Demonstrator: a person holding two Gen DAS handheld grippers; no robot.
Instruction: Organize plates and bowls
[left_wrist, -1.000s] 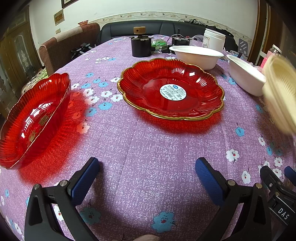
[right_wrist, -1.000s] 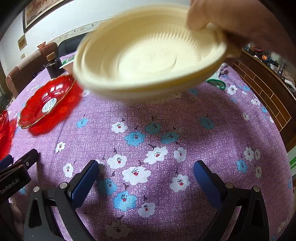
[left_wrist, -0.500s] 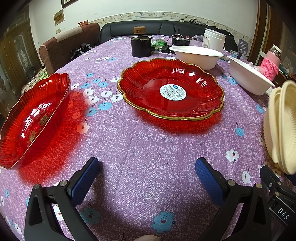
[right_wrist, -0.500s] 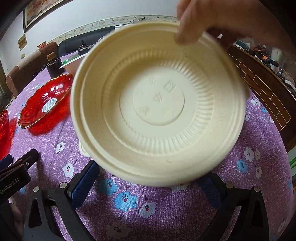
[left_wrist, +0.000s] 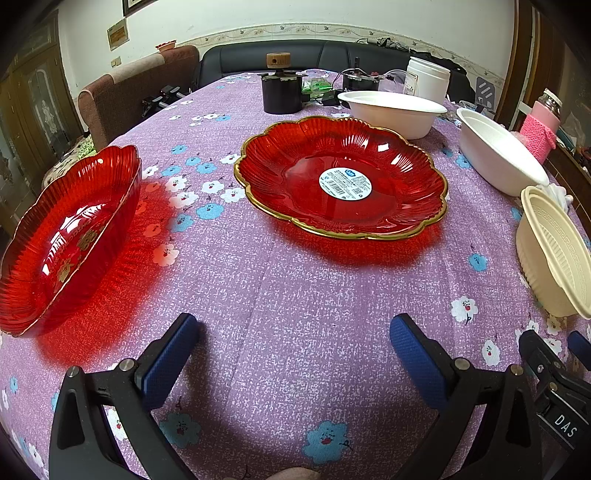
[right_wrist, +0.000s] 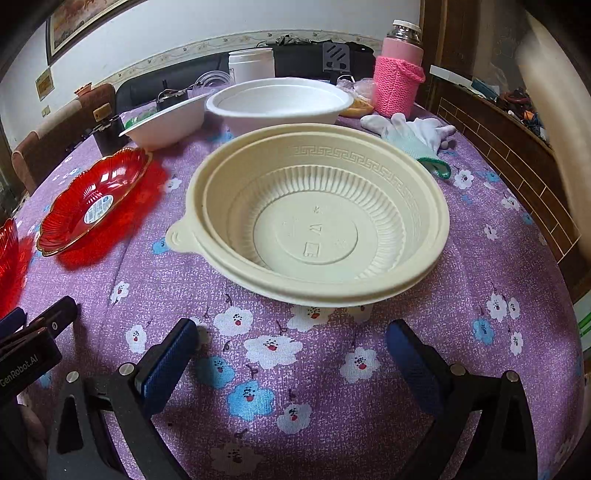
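We get bright, even indoor light, sharp focus, heavy fisheye bending with dark corners, glare streaks on the red plate (left_wrist: 341, 181), and a blurred right edge in the right wrist view.

Far beyond the claw, a pink knitted bottle (right_wrist: 398, 79), white jar (right_wrist: 251, 66) and white gloves (right_wrist: 413, 129) sat on the floral counter (right_wrist: 314, 369).

Purple floral tablecloth (left_wrist: 295, 288), red plate (left_wrist: 341, 177), red bowl (left_wrist: 70, 236), cream bowl (right_wrist: 317, 221), white bowls (right_wrist: 277, 103), gloves (right_wrist: 413, 129)
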